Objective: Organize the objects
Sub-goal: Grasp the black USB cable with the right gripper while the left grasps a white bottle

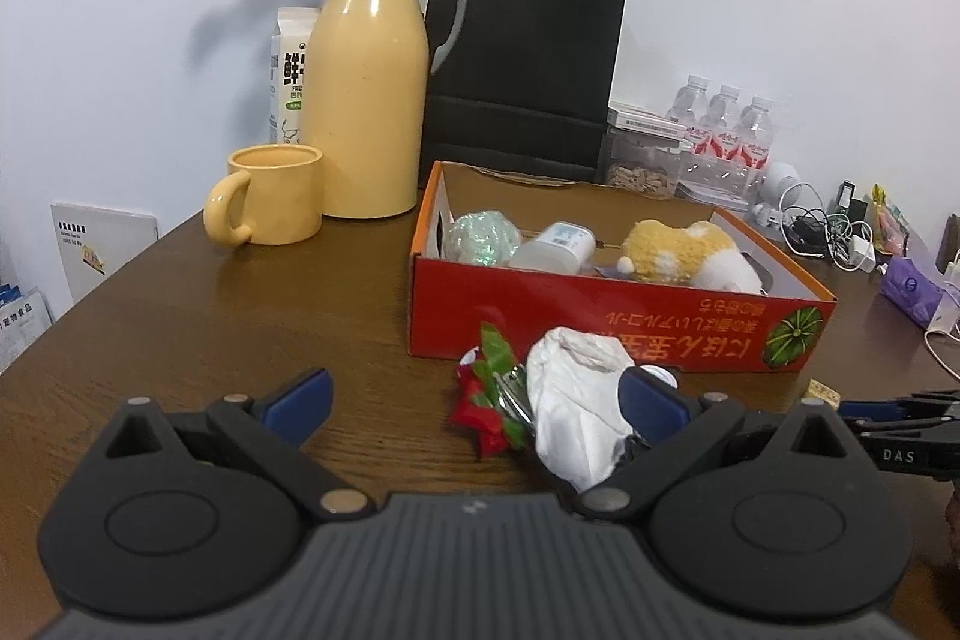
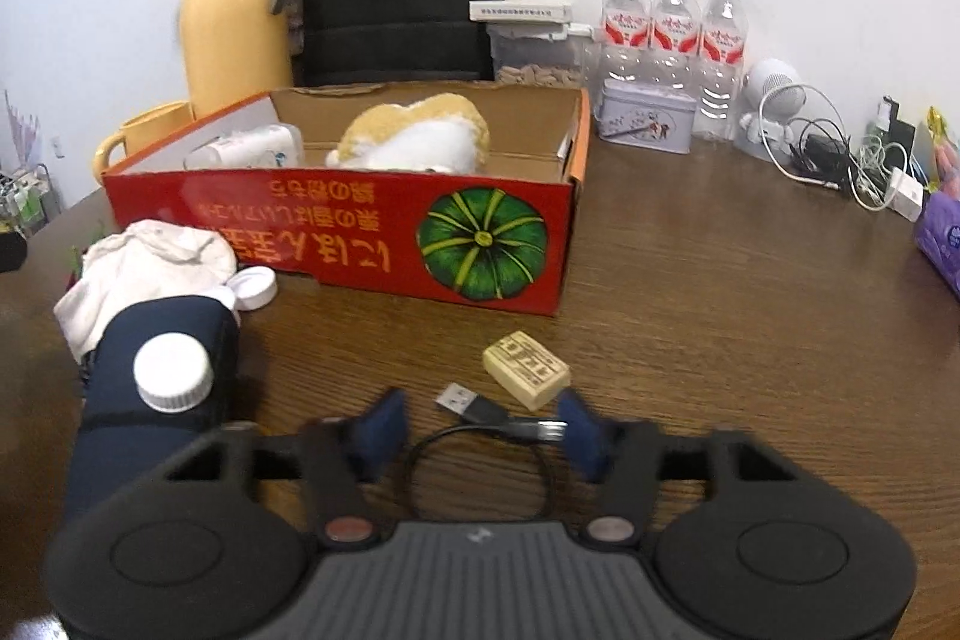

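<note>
A red cardboard box (image 1: 600, 322) (image 2: 360, 226) stands on the brown table and holds a yellow-white plush toy (image 1: 690, 253) (image 2: 414, 136), a clear bottle (image 1: 555, 244) and a glittery green ball (image 1: 483, 235). My left gripper (image 1: 480, 400) is open, with a white cloth (image 1: 576, 400) and a red-green artificial flower (image 1: 489, 394) lying between its fingers. My right gripper (image 2: 480, 430) is open around a black USB cable (image 2: 480, 412). A small beige block (image 2: 527, 369) lies just beyond it. A dark blue bottle with a white cap (image 2: 168, 382) lies to its left.
A yellow thermos (image 1: 366, 88), yellow mug (image 1: 270, 202), milk carton (image 1: 291, 70), dried roses and a black paper bag (image 1: 528, 58) stand behind the box. Water bottles (image 2: 672, 34), a tin (image 2: 648, 124), chargers and cables (image 2: 840, 160) sit at the back right. A white jar lid (image 2: 255, 289) lies beside the cloth.
</note>
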The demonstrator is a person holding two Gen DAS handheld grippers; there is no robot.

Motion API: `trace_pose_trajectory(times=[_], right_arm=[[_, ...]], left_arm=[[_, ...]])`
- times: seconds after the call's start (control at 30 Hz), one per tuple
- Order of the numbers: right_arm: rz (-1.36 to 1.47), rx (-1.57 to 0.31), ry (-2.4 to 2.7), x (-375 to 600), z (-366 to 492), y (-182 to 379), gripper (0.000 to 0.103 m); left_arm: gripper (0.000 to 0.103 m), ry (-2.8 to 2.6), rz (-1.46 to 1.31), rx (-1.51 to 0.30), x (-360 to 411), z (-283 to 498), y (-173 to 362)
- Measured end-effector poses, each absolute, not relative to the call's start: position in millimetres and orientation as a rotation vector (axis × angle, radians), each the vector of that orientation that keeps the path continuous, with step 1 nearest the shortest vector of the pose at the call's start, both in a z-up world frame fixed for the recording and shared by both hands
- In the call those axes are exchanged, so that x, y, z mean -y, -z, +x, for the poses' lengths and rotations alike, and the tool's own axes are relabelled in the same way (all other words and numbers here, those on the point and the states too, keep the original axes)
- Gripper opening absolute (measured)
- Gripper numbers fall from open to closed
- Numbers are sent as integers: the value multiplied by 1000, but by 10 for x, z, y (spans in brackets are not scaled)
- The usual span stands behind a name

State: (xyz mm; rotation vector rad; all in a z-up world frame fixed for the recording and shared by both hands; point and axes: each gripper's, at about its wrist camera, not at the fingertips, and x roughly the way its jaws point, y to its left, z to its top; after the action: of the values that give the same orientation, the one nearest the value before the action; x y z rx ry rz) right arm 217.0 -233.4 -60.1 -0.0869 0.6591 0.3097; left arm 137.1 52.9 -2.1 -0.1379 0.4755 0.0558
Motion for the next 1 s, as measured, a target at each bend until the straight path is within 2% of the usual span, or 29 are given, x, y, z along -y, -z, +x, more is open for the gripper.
trace_pose_trajectory(times=[0.07, 0.1, 0.13, 0.4, 0.9, 1.0], right_arm=[[-87, -651, -327, 2327, 2151, 602, 31], [-90, -647, -337, 2318, 2139, 601, 23], [-96, -643, -344, 2309, 2127, 598, 21], [-98, -601, -371, 2284, 2039, 560, 21], [-37, -503, -390, 2420, 2019, 343, 21], [-33, -477, -405, 2427, 2078, 256, 21]], left_arm=[[103, -56, -141, -477, -517, 1349, 25], [103, -56, -142, -479, -515, 1342, 28], [103, -57, -142, -481, -508, 1334, 29], [103, -26, -142, -491, -323, 1318, 38], [103, 93, -48, -507, 536, 1504, 123], [98, 112, -19, -506, 687, 1533, 151]])
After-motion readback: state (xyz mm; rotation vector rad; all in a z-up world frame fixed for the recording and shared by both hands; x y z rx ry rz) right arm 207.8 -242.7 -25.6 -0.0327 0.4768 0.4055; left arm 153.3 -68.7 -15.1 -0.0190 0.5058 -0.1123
